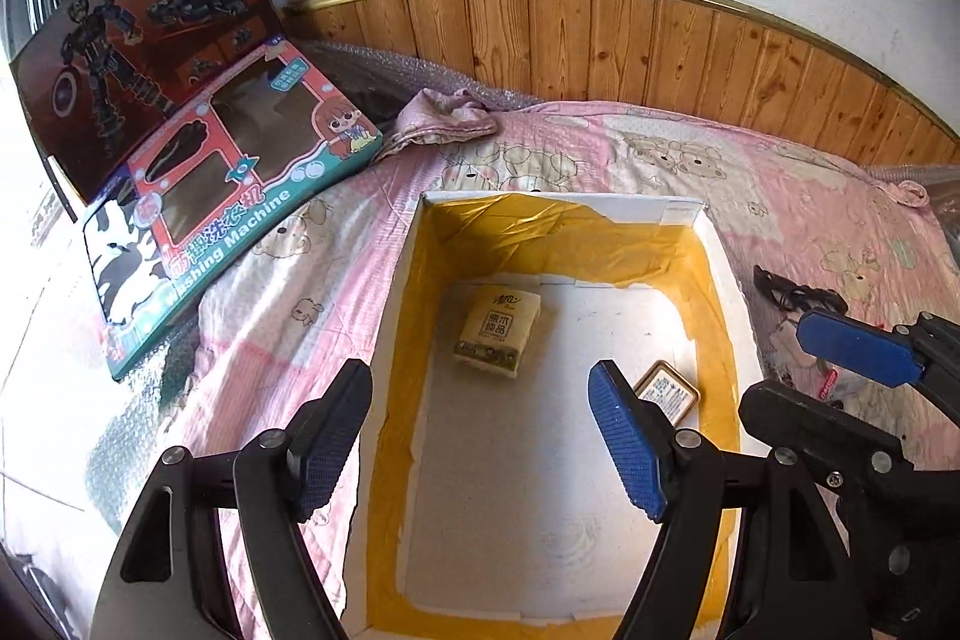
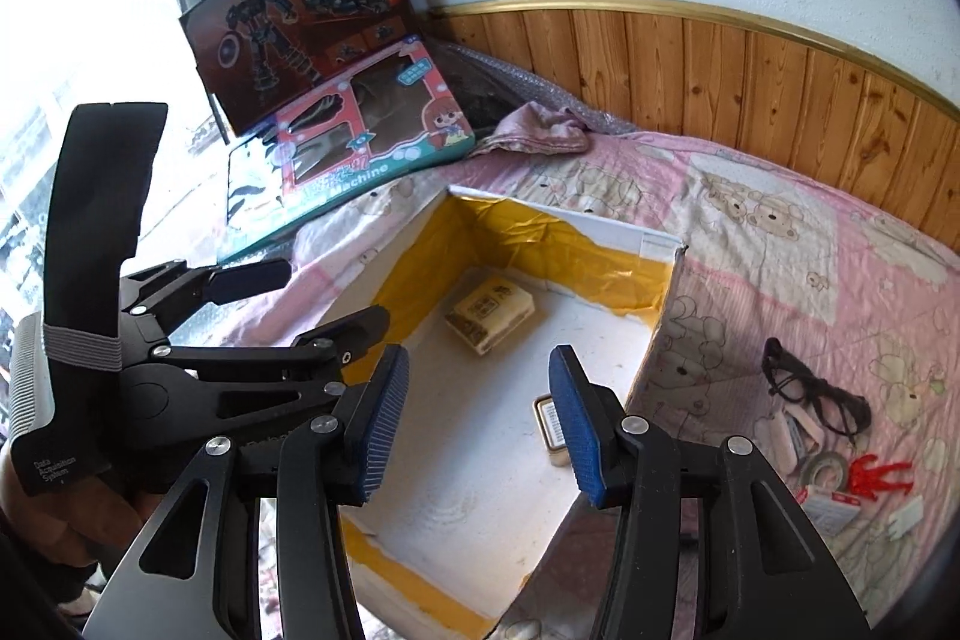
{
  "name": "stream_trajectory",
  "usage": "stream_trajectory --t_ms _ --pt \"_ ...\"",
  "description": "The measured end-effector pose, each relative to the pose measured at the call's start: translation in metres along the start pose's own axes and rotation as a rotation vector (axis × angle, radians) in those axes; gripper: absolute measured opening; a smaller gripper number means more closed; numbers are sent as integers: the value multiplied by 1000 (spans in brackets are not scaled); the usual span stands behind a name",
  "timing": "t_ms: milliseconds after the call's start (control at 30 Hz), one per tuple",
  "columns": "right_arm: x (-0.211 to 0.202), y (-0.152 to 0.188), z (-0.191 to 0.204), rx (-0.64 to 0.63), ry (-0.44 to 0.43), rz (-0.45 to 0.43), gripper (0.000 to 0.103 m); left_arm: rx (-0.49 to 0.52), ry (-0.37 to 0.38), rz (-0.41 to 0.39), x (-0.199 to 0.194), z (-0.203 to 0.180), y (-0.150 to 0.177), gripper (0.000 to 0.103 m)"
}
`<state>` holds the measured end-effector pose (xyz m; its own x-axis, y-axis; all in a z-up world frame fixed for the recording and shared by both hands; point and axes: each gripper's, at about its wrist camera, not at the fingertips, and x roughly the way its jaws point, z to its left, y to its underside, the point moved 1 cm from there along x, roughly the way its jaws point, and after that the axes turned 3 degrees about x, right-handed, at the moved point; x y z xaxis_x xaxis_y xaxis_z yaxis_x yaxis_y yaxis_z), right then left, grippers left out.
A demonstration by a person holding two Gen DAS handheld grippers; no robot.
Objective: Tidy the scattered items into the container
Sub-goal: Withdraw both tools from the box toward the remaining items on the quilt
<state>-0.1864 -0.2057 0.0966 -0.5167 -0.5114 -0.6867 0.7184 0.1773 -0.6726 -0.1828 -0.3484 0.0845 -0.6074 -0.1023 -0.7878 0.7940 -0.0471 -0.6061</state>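
Note:
A white cardboard box (image 1: 723,256) lined with yellow tape sits open on the pink bedspread. Inside lie a tan tissue pack (image 1: 497,334) and a small gold-rimmed tin (image 1: 666,391). My left gripper (image 1: 480,439) hovers open over the box's near left side, holding nothing. My right gripper (image 2: 480,424) hangs open above the box (image 2: 600,220), over the tin (image 2: 555,427), near the tissue pack (image 2: 492,307). On the bedspread right of the box lie black glasses (image 2: 816,388), a tape roll (image 2: 825,469), a red toy figure (image 2: 879,478) and small white cards (image 2: 831,511).
Two toy boxes lean at the bed's far left: a washing machine set (image 1: 228,196) and a robot set (image 1: 138,40). A crumpled cloth (image 1: 444,118) lies behind the box. Wood panelling (image 1: 600,40) runs along the wall. A hand holds the left gripper (image 2: 312,304).

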Motion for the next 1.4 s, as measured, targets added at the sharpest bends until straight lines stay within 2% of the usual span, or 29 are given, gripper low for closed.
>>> stream_trajectory --t_ms 400,767,1133,1267,1400 --pt "-79 39 31 2 -27 -92 52 -21 30 -86 -86 -12 44 76" --pt "-127 92 41 51 -53 -148 52 -28 70 -101 -130 -30 91 76" --pt "-160 151 14 139 -26 -174 52 -14 137 -62 -141 -67 137 76" --pt "-166 172 -7 195 2 -164 39 -7 162 -42 -139 -83 150 76" --pt "-170 192 -37 262 37 -148 38 13 198 -11 -131 -103 159 76"
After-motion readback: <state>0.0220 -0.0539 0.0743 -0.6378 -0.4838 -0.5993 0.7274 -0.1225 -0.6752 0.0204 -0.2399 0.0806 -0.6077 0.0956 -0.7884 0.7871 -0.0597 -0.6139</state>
